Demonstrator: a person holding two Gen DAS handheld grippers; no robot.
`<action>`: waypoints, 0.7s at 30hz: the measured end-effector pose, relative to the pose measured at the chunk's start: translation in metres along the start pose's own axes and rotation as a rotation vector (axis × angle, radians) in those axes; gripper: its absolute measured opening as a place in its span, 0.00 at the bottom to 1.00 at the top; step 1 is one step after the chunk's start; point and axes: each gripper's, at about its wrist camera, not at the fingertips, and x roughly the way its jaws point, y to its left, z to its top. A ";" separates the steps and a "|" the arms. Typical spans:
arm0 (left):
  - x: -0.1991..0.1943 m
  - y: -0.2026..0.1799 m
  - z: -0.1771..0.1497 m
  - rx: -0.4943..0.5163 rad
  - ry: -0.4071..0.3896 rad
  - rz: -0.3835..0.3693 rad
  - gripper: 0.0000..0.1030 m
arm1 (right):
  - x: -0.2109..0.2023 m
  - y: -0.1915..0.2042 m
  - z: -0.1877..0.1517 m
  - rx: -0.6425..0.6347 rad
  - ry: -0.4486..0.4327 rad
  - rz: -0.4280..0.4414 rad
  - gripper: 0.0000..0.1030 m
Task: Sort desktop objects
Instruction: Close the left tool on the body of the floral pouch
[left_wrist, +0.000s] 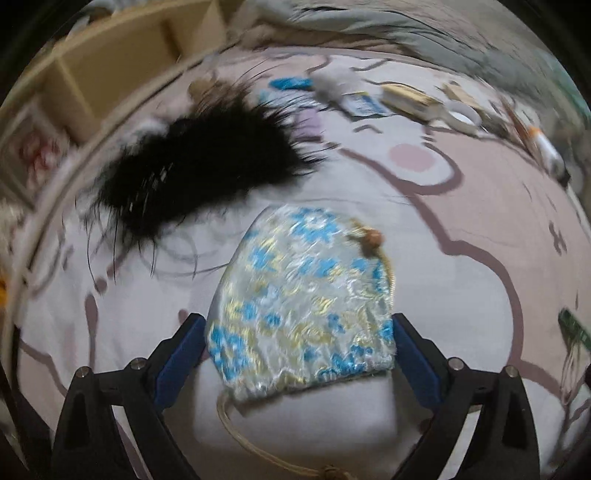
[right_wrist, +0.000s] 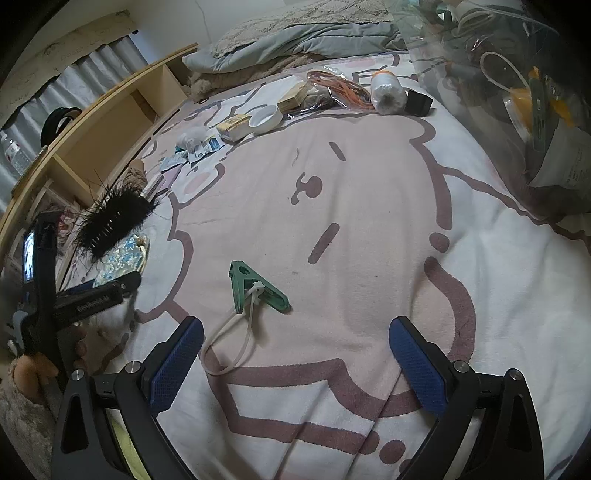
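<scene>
The pouch (left_wrist: 301, 302) lies low in the frame's centre between the left gripper (left_wrist: 300, 354), whose jaws stand wide apart, blue pads beside its edges. Closing squarely across its lower end should grip best, clear of the black feather brush (left_wrist: 192, 173) upper left. The right gripper (right_wrist: 295, 365) gapes empty; open bedsheet (right_wrist: 369, 221) lies beyond.

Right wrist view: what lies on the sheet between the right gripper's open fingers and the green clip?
Only the clip's white cord on bare printed sheet. It loops from the green clip toward the right gripper, shown in the right wrist view.
</scene>
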 end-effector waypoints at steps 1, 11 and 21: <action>0.002 0.006 0.000 -0.022 0.002 -0.007 0.99 | 0.001 0.000 0.000 -0.006 0.003 0.000 1.00; 0.008 0.011 0.000 -0.015 -0.060 -0.024 0.99 | 0.011 0.014 -0.007 -0.090 0.019 -0.112 1.00; 0.012 0.009 0.002 0.006 -0.093 -0.042 0.97 | 0.015 0.022 -0.015 -0.144 -0.024 -0.189 1.00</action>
